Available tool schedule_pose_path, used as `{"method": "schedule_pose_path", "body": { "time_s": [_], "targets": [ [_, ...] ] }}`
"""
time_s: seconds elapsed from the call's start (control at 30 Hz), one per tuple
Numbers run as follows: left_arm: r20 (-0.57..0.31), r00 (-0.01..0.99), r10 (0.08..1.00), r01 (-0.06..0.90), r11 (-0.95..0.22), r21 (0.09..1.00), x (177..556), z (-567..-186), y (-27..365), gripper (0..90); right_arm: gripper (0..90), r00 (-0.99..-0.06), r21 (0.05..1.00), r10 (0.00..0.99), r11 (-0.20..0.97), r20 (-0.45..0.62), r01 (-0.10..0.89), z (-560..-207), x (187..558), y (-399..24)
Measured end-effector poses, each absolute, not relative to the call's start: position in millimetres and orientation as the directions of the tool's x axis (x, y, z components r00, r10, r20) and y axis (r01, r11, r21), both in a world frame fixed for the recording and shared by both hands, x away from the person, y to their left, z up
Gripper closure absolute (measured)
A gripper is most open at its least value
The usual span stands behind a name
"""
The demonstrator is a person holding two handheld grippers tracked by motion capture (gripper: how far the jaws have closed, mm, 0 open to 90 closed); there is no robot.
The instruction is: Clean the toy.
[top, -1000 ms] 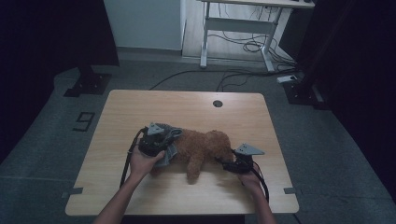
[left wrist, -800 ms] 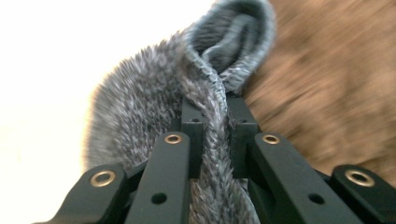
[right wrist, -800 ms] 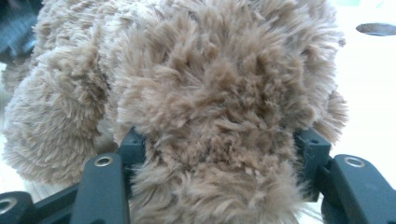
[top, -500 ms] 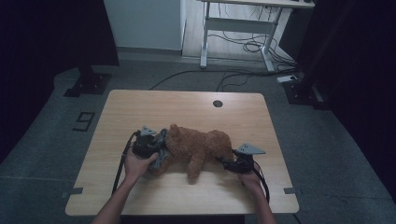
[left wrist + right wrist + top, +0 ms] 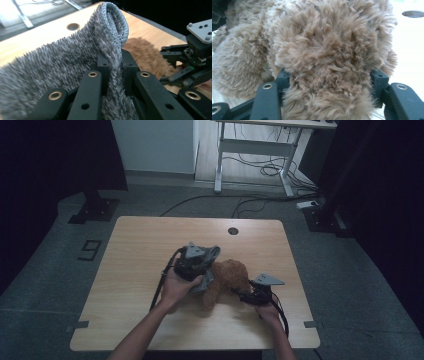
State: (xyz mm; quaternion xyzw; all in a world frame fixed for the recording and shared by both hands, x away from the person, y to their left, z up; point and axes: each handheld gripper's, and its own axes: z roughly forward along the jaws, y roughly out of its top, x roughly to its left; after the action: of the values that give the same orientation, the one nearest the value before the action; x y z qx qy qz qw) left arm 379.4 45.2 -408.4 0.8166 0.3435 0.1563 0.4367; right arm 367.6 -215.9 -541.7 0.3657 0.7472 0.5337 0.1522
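A brown plush toy (image 5: 227,279) lies on the wooden table (image 5: 145,250), right of the middle. My left gripper (image 5: 194,264) hovers at the toy's left end, shut on a fold of grey fuzzy cloth (image 5: 211,256) that drapes down beside the toy. In the left gripper view the cloth (image 5: 62,62) is pinched between the black jaws of the left gripper (image 5: 115,60), with the toy (image 5: 145,55) behind it. My right gripper (image 5: 248,296) rests low at the toy's right end. In its own view the right gripper (image 5: 329,80) is shut on the toy's brown fur (image 5: 324,45).
A round cable hole (image 5: 232,230) sits near the table's far edge. Bare wood stretches along the left side and the back. Beyond the table stand a white desk frame (image 5: 220,165) with loose cables and dark stand bases (image 5: 95,210) on the floor.
My left gripper has moved right and lifted with the grey cloth, now partly over the toy's left end. The right gripper and the toy's right end have stayed put.
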Motion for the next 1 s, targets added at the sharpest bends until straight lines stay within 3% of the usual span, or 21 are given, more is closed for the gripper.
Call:
{"method": "schedule_pose_path", "body": {
  "time_s": [0.17, 0.3, 0.53, 0.73, 1.0],
  "targets": [
    [-0.073, 0.745, 0.664, 0.469, -0.443, 0.764, 398, -430, -2, 80.5, 39.4, -0.687, 0.91, 0.708, 0.162, 0.163, 0.382, -542, 368, -216],
    [-0.056, 0.741, 0.669, 0.471, -0.459, 0.753, 400, -445, -12, 80.4, 39.4, -0.684, 0.907, 0.713, 0.172, 0.155, 0.385, -542, 368, -216],
    [-0.054, 0.708, 0.704, 0.486, -0.432, 0.76, 398, -446, 23, 80.6, 39.6, -0.689, 0.909, 0.711, 0.183, 0.141, 0.375, -541, 367, -215],
    [0.028, 0.666, 0.745, 0.469, -0.448, 0.761, 392, -435, 63, 80.6, 39.7, -0.686, 0.909, 0.712, 0.176, 0.149, 0.379, -542, 367, -215],
    [-0.038, 0.609, 0.793, 0.516, -0.36, 0.777, 386, -446, 117, 80.7, 39.8, -0.689, 0.91, 0.711, 0.181, 0.142, 0.373, -541, 366, -213]
  ]
}}
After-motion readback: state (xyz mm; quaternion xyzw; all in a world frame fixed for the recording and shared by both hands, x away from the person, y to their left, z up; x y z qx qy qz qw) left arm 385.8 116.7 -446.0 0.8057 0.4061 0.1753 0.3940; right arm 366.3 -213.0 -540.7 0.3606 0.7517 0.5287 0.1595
